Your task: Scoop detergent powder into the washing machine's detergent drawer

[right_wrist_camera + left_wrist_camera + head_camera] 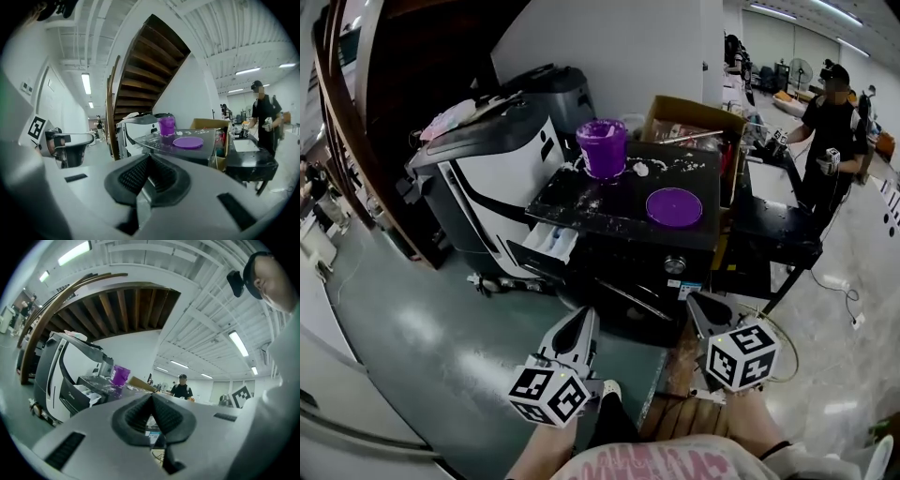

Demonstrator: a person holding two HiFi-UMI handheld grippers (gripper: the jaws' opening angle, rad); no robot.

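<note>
Your left gripper (584, 321) and right gripper (699, 304) are both pressed together and empty. The purple powder tub (602, 147) stands uncapped beyond the open detergent drawer (551, 242). All scooping remains.

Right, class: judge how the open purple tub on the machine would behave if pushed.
The purple tub stands upright and open, its lid off beside it, so a shove might tip and spill it. White powder dusts the machine top around it, so it may slide.
</note>
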